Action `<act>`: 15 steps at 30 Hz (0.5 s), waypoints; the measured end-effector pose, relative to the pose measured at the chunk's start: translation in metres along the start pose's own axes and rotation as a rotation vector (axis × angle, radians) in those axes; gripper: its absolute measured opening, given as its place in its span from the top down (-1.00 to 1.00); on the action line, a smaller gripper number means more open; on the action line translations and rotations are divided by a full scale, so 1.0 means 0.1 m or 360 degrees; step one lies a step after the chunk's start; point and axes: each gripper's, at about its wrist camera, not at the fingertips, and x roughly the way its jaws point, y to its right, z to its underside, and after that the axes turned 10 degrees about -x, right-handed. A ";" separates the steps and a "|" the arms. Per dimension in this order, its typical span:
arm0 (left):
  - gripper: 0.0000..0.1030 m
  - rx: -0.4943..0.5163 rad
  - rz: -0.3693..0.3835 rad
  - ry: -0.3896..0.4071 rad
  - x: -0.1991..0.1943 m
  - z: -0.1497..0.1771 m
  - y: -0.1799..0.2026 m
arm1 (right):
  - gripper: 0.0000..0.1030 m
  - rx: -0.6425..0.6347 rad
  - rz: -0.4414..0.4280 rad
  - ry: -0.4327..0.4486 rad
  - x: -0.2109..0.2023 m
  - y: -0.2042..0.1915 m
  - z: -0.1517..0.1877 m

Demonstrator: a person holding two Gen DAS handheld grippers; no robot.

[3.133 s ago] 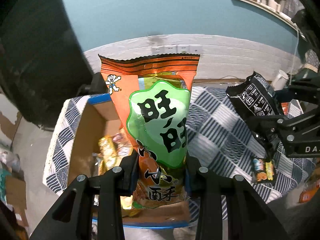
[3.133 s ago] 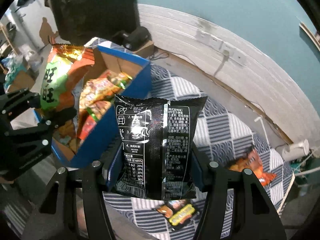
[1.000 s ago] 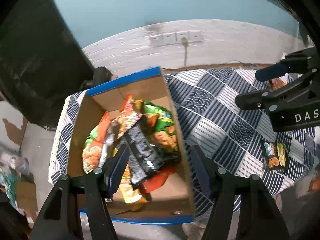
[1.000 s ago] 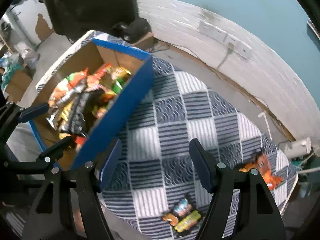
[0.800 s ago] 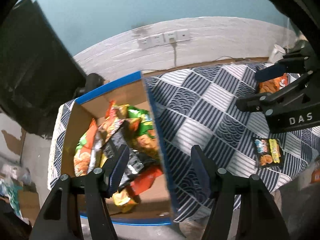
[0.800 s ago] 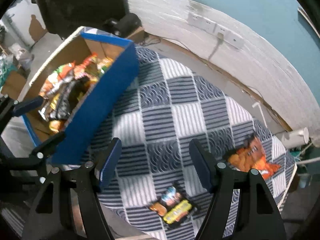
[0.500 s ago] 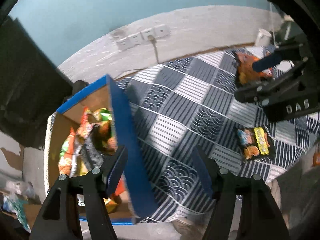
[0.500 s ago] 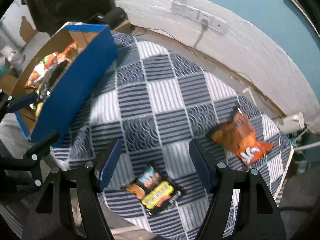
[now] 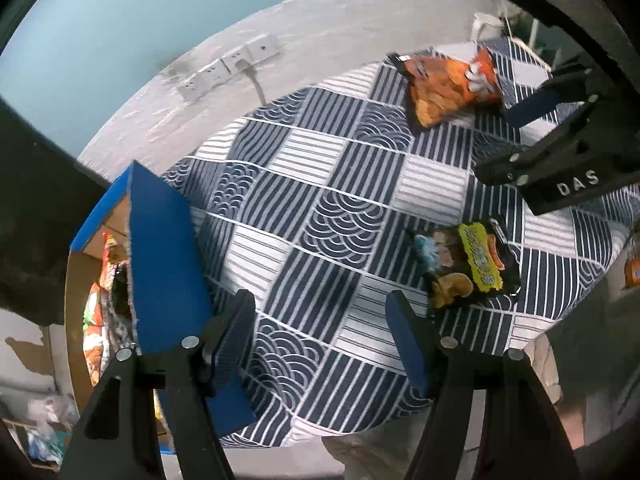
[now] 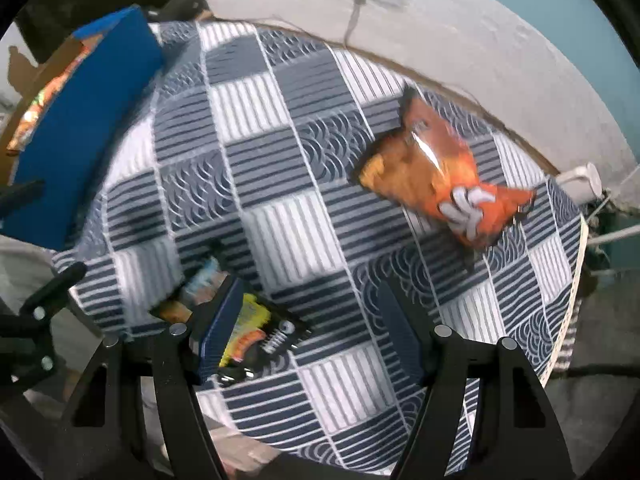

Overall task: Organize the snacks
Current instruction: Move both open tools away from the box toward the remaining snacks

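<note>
Both hand-held grippers, left (image 9: 320,334) & right (image 10: 310,328), gape empty above the surface (image 10: 280,216); orange bag (image 10: 436,176) lies far side, light, crinkly, prob. slippery, so pinch a sealed edge.

Wide open checked cloth (image 9: 328,216) between the blue box (image 9: 164,264) and two loose packets: black one (image 9: 468,264) near the edge, orange bag (image 10: 440,176) seemingly by the far wall side.
</note>
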 end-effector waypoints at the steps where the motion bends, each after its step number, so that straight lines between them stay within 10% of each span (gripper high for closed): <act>1: -0.34 0.0011 -0.0001 -0.0004 0.02 0.00 0.04 | -0.37 0.0009 -0.0009 -0.0015 0.05 0.03 0.01; 15: -0.34 0.0160 -0.0058 -0.0115 0.36 0.04 0.47 | -0.37 -0.0001 -0.0002 -0.0126 0.53 0.16 0.14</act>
